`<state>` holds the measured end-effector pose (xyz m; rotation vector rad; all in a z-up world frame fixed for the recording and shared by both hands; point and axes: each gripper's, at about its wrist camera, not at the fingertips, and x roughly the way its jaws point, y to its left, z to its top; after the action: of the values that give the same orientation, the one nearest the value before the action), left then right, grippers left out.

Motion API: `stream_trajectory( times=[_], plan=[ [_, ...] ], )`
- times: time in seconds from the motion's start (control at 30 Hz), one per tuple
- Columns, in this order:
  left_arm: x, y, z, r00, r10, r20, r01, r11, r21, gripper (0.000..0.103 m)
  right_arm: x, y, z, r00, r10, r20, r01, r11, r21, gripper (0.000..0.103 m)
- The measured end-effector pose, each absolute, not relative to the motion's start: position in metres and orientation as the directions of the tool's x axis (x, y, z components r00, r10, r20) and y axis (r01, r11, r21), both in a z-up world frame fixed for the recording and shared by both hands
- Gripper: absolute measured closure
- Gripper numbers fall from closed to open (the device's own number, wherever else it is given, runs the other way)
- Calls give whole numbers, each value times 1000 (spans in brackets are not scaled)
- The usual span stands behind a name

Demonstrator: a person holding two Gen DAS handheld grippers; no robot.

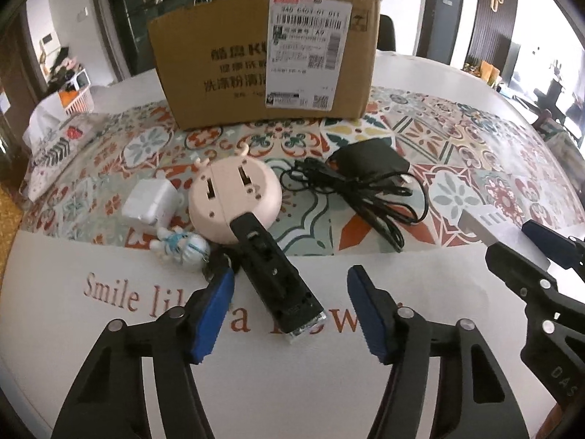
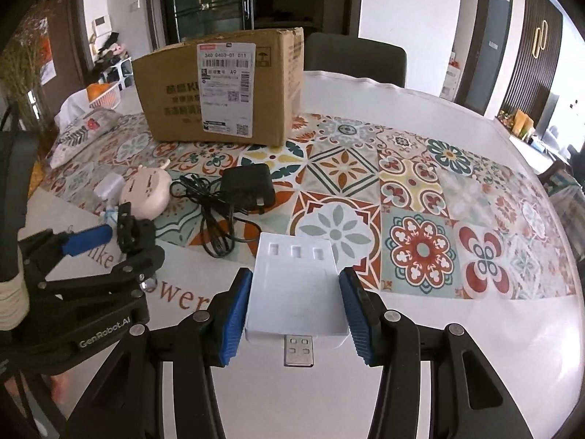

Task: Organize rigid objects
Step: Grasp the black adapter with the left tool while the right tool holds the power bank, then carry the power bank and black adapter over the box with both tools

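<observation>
The bench (image 2: 420, 109) carries a patterned mat (image 2: 420, 197), with a cardboard box (image 2: 219, 87) standing at the mat's far edge. In front of the box lie a black charger with its cord (image 1: 369, 168), a round pink gadget (image 1: 236, 197), a white plug (image 1: 150, 203) and a small figurine (image 1: 179, 248). The right claw (image 2: 296, 314) pinches a white USB hub (image 2: 296, 292) above the bench. The left claw (image 1: 290, 312) stands spread around a black device (image 1: 274, 274), its pads clear of it.
</observation>
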<state>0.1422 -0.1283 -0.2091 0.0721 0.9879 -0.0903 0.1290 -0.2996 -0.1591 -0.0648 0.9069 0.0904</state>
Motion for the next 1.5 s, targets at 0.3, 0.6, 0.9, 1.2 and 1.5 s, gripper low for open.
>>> stream_trajectory(
  times=[0.3,0.6,0.9,1.2,1.5],
  plan=[
    [147,-128,-225,514,-40,-857,101,995,14,64,132,-295,-167,611,78,-788,-114,993,11,54],
    [146,-122,-226,519,-101,-849,185,983,-4,74,131,-285,-170,599,88,-796,-117,993,22,54],
    [139,-111,-213,549,-135,-825,230,973,-6,74,128,-278,-165,596,101,-797,-107,993,45,54],
    [137,-101,-190,588,-169,-791,253,967,-19,74,128,-269,-148,614,94,-784,-97,994,43,54],
    [139,-83,-150,618,-233,-751,279,958,-67,74,130,-258,-117,656,89,-749,-96,995,34,54]
  ],
)
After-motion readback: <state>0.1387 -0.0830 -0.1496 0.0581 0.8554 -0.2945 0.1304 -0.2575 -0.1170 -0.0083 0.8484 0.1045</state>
